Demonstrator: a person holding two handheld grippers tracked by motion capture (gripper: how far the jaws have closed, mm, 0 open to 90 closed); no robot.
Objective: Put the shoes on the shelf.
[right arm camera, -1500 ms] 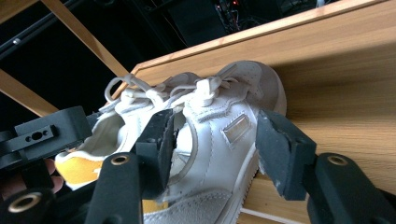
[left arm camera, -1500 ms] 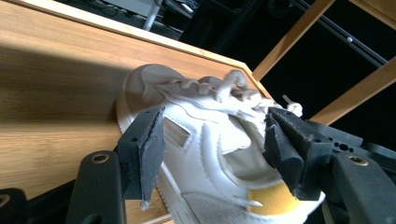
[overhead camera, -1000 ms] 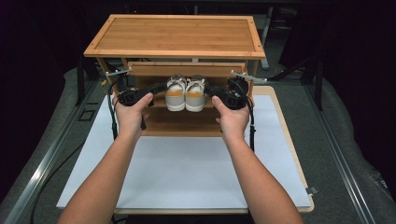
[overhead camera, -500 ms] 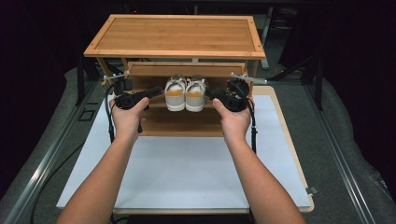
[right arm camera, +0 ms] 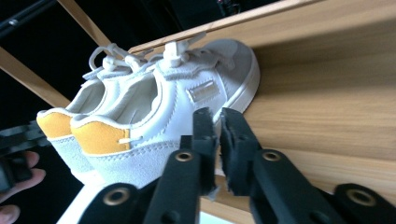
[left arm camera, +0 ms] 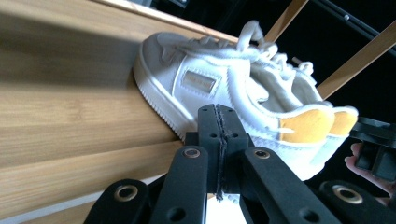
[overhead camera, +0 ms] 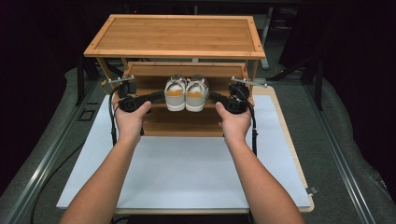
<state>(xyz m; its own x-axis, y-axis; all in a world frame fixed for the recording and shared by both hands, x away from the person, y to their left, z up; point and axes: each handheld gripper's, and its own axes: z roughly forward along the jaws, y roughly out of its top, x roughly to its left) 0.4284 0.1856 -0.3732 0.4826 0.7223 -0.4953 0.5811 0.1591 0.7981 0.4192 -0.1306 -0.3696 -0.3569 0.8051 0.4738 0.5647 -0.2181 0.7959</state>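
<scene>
Shoes (overhead camera: 186,93) sit at frame centre on middle shelf (overhead camera: 187,122). Both grippers drawn slightly nearer than second ago, flanking pair. Left gripper (left arm camera: 218,122) jaws pressed together, empty; right gripper (right arm camera: 219,122) jaws slightly spread, empty. Looks like two-sided squeeze starting.

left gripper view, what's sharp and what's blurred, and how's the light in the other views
Left gripper view: shoes sharp, shelf wood at upper left smeared. Right gripper view: fingers crisp, shelf brightly lit, background black. High view: rack top evenly lit, surroundings dark.
</scene>
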